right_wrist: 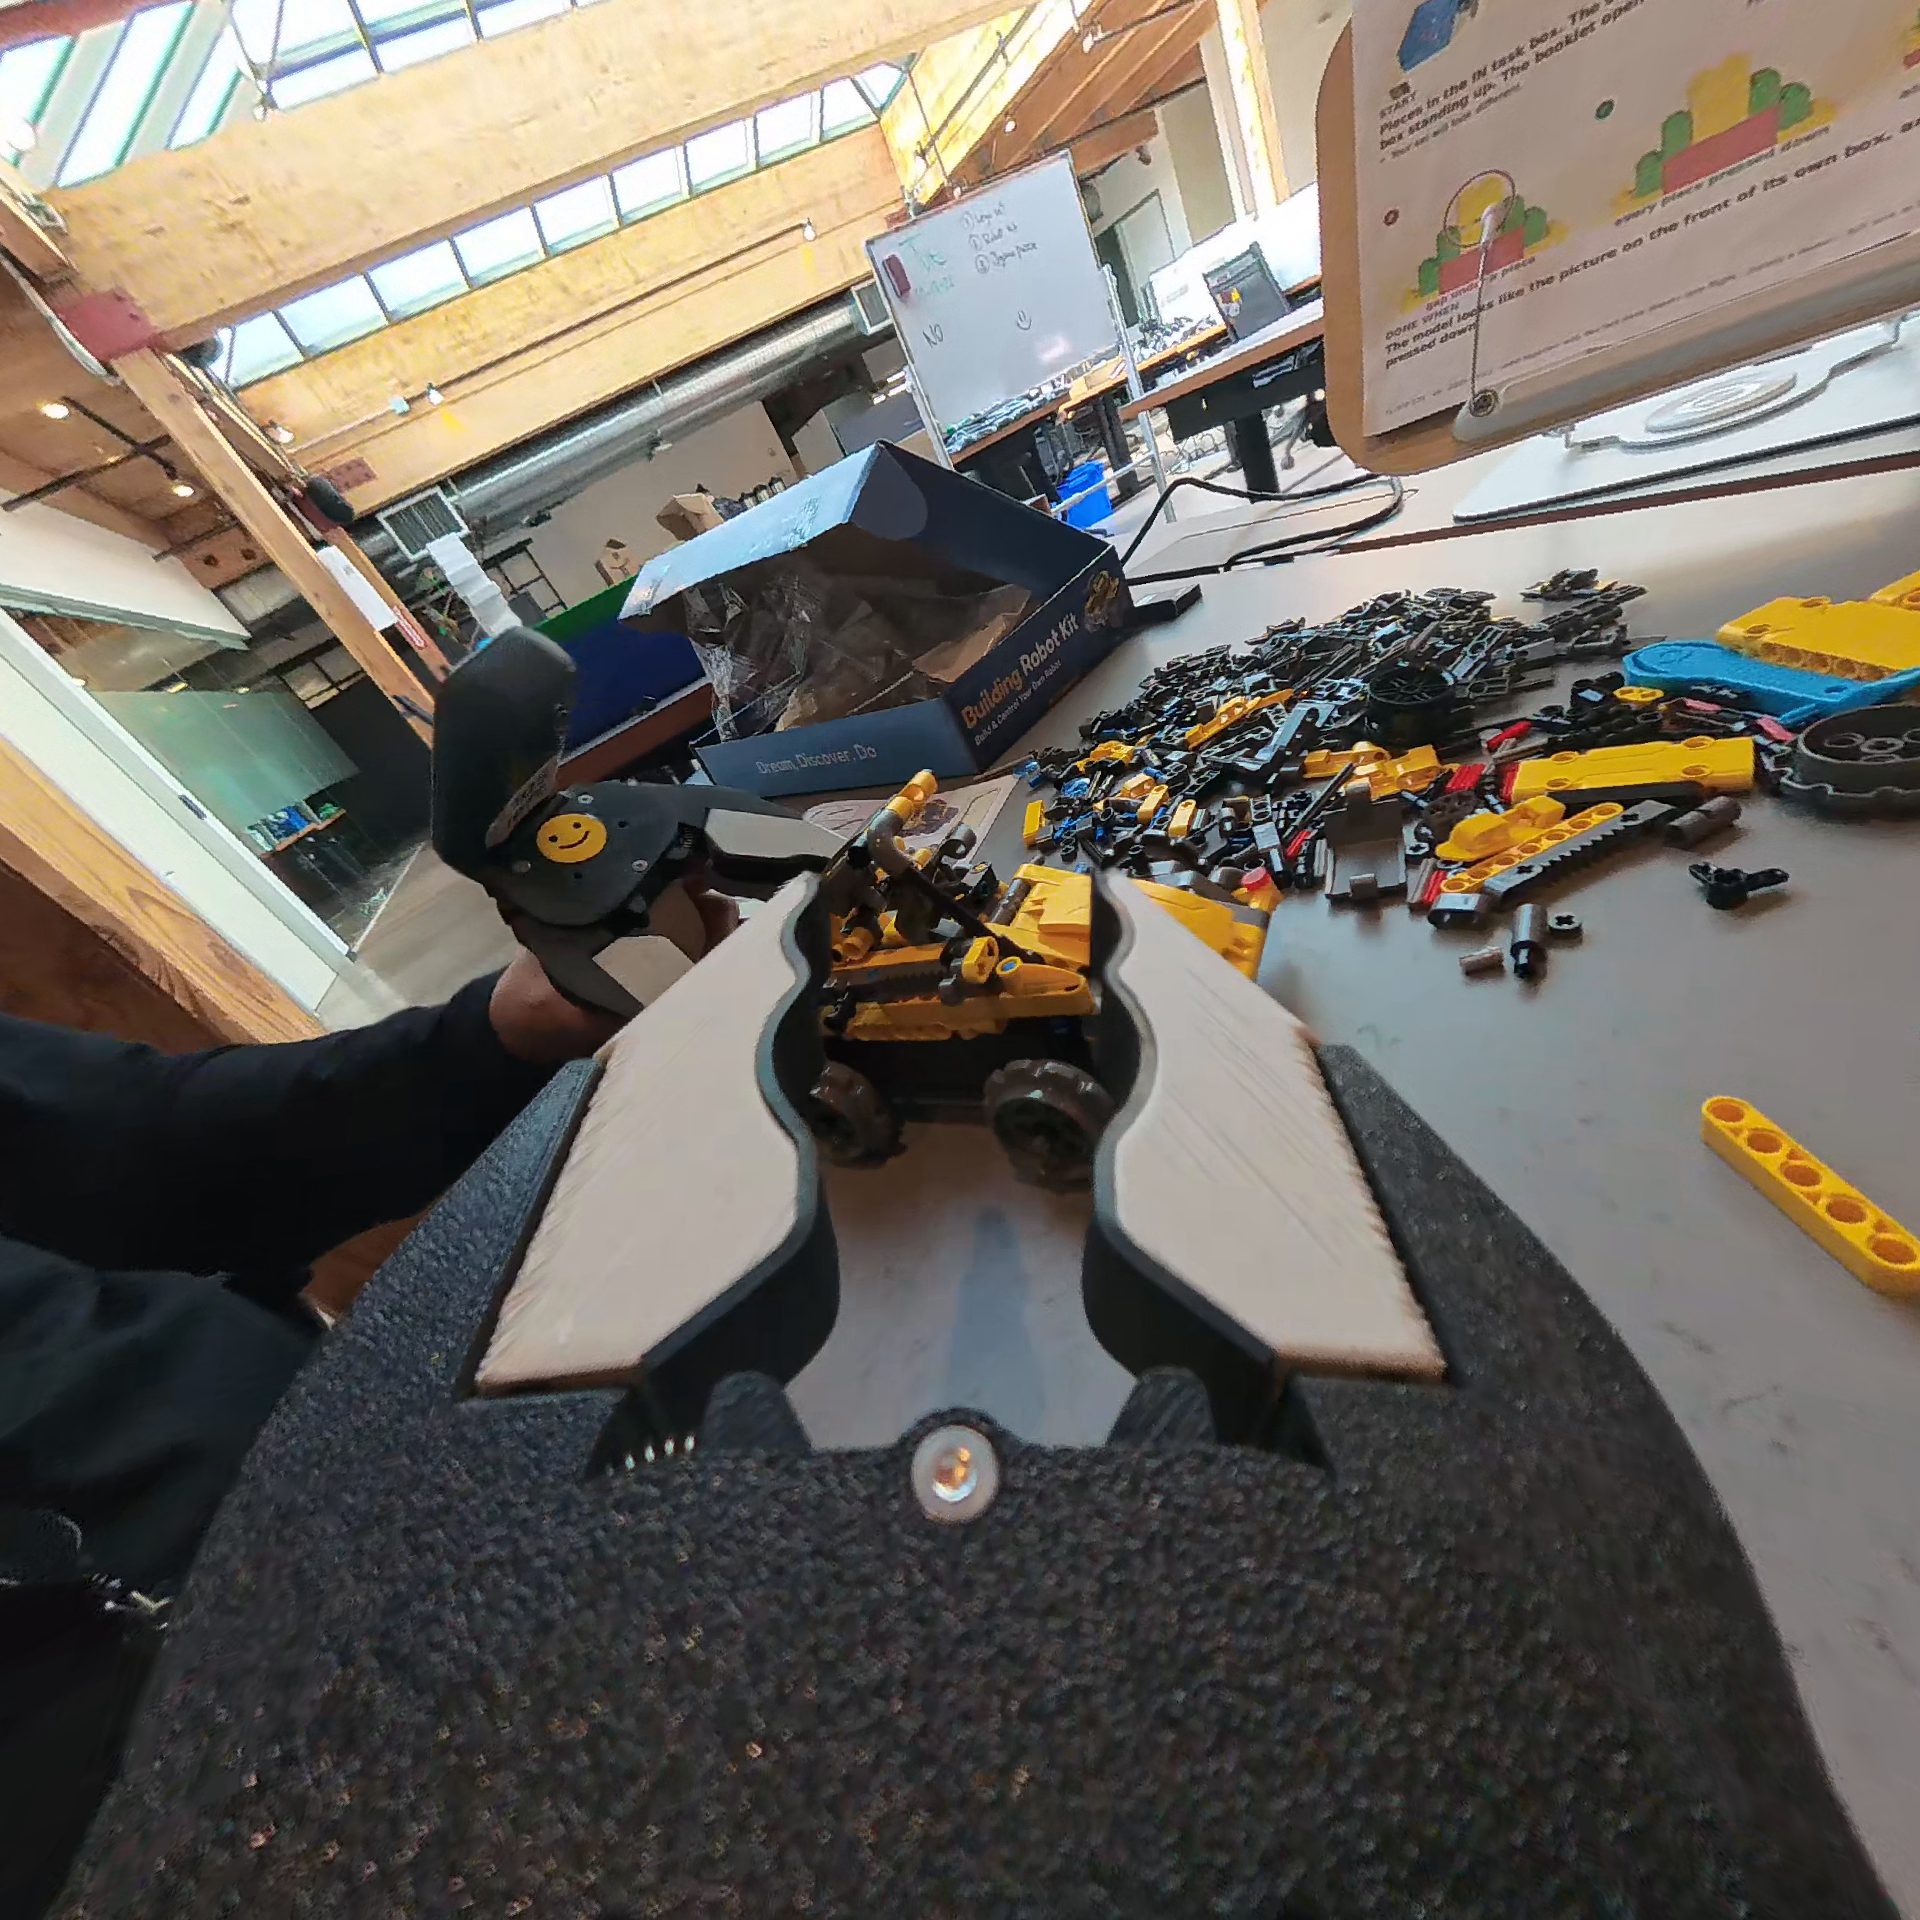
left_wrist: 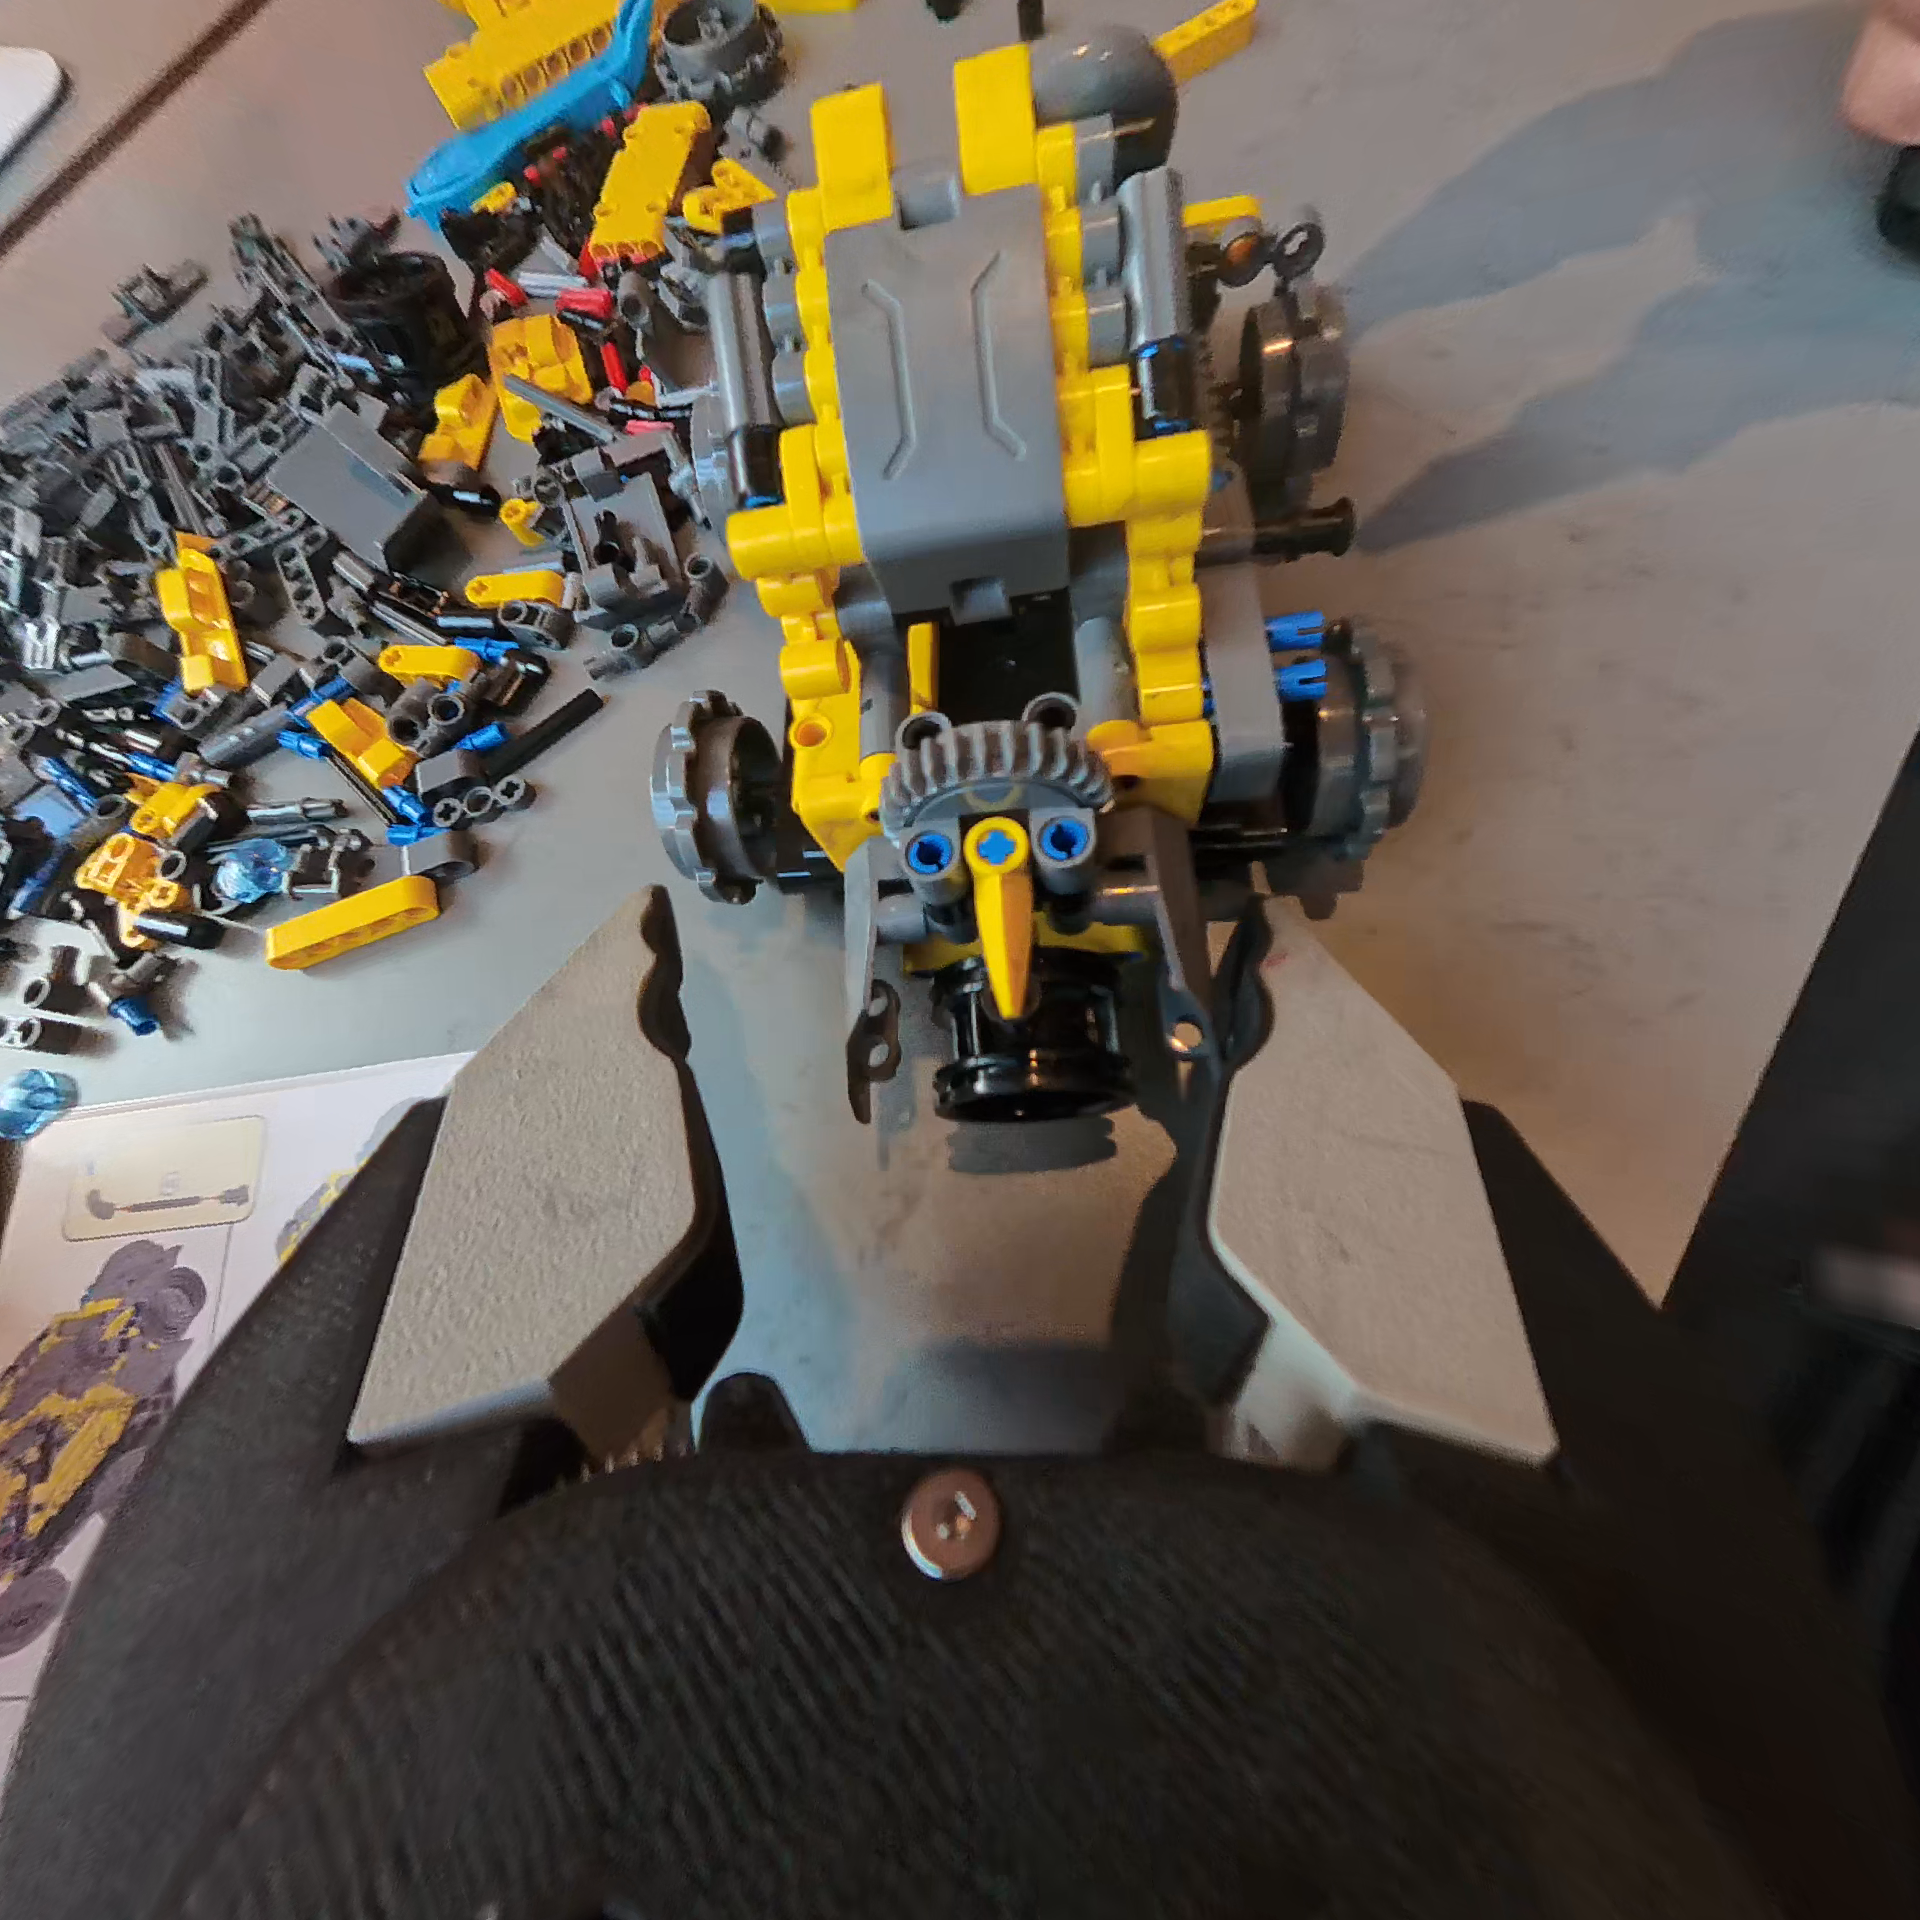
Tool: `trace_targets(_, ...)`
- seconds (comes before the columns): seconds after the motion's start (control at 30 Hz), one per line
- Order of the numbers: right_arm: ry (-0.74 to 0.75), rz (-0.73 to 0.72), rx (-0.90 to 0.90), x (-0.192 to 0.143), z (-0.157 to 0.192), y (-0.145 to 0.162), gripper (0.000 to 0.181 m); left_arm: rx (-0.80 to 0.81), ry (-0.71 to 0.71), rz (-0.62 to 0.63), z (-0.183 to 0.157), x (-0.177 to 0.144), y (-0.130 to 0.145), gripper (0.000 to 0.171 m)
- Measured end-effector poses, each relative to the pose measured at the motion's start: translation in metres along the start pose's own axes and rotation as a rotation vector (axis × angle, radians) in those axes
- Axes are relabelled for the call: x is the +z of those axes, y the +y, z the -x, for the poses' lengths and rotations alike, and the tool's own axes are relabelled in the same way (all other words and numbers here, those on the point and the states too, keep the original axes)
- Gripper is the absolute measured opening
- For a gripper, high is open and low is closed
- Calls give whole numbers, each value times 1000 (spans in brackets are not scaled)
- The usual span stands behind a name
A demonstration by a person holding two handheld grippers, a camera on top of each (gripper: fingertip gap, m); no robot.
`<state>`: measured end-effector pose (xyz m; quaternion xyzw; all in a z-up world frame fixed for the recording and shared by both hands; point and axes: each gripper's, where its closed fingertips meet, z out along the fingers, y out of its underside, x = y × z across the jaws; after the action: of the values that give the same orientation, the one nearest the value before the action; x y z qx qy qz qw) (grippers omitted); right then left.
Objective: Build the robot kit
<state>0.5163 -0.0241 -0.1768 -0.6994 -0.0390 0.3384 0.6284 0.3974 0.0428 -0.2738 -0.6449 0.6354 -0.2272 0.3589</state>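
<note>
On the grey table (right_wrist: 1558, 1091):

- Dark blue cardboard box (right_wrist: 894, 634), lid flaps up, clear plastic inside; stands at the far edge, well apart from both grippers.
- Spread of loose building pieces (left_wrist: 239, 582) — black, grey, yellow, blue and red; left of the model in the left wrist view, beyond it in the right wrist view.
- Yellow-and-grey model vehicle (left_wrist: 966, 436), part built, on grey wheels, a black pulley at its near end.
- Left gripper (left_wrist: 956, 935): jaws apart, standing either side of the model's near end; its right finger (left_wrist: 1340, 1122) lies just beside a dark side strut, contact uncertain.
- Right gripper (right_wrist: 951, 914): jaws apart, flanking the model's wheeled side; whether they touch it cannot be told.
- Printed instruction booklet (left_wrist: 156, 1299), flat under the left gripper's left finger.
- Blue flat tool (right_wrist: 1756, 675) among far pieces.
- Yellow holed beam (right_wrist: 1813, 1195), alone, right of the right gripper.
- Clear blue stud (left_wrist: 36, 1101) at the booklet's edge.
</note>
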Motion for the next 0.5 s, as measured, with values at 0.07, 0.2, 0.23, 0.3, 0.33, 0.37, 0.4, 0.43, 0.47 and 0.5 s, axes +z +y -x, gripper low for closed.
trace_targets(0.07,1,-8,24,0,-3,-1,51,16,-15,-30,0,-3,-4,102)
trace_targets(0.2,39,-47,66,-3,-15,-7,55,9,-41,-71,4,-7,-8,98)
trace_targets(0.23,54,-59,59,-4,-17,-9,55,2,-41,-84,5,-9,-9,97)
trace_targets(0.3,92,-72,24,-6,-19,-11,55,-9,-38,-112,5,-12,-12,95)
trace_targets(0.33,113,-72,3,-6,-19,-11,55,-13,-37,-121,6,-13,-13,94)
trace_targets(0.37,135,-66,-18,-6,-20,-10,55,-13,-33,-123,5,-13,-14,93)
trace_targets(0.4,155,-56,-38,-5,-20,-9,55,-14,-36,-123,6,-13,-14,94)
trace_targets(0.43,171,-43,-56,-3,-20,-8,55,-13,-38,-124,6,-13,-14,94)
trace_targets(0.47,179,-26,-71,-1,-20,-6,55,-12,-40,-125,6,-13,-14,94)
trace_targets(0.5,178,-8,-80,1,-19,-3,56,-12,-42,-127,6,-14,-14,94)
